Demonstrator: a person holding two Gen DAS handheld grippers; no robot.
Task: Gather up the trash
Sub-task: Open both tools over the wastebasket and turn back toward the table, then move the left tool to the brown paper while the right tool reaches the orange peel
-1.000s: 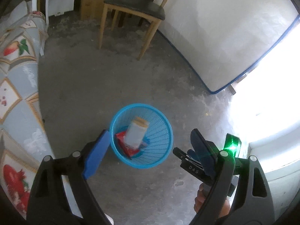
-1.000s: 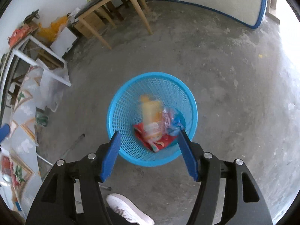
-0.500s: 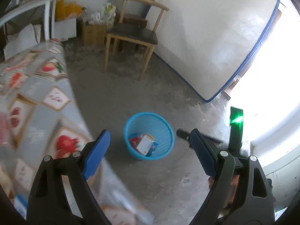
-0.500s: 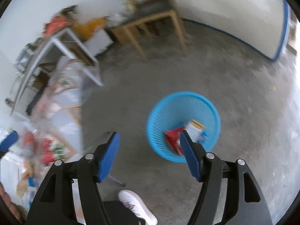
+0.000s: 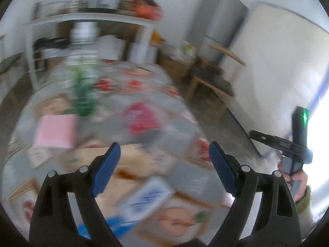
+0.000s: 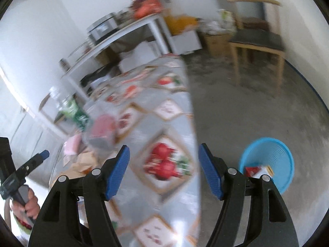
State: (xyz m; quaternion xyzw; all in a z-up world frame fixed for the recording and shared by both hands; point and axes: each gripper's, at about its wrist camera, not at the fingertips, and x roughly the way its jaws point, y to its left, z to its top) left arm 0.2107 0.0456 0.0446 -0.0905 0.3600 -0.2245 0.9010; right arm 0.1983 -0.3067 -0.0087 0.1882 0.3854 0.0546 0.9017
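The blue mesh trash basket [image 6: 269,162] stands on the floor at lower right in the right wrist view, with a red wrapper [image 6: 251,170] and a small carton [image 6: 265,169] inside. My right gripper [image 6: 163,169] is open and empty over the table's edge. My left gripper [image 5: 164,162] is open and empty above the table [image 5: 174,111]. Below it lie a blurred white and blue packet [image 5: 146,199], brown paper [image 5: 127,162] and a pink pack [image 5: 54,131]. A plastic bottle with a green label [image 5: 82,86] stands further back.
The table has a fruit-pattern cloth [image 6: 164,127]. A wooden chair [image 6: 257,41] stands by the far wall. A white shelf unit [image 5: 90,20] with clutter is behind the table. The other gripper shows at the right edge of the left wrist view [image 5: 296,142].
Both grippers have swung up and away from the basket toward the table. The left wrist view no longer shows the basket. Both stay open and empty.
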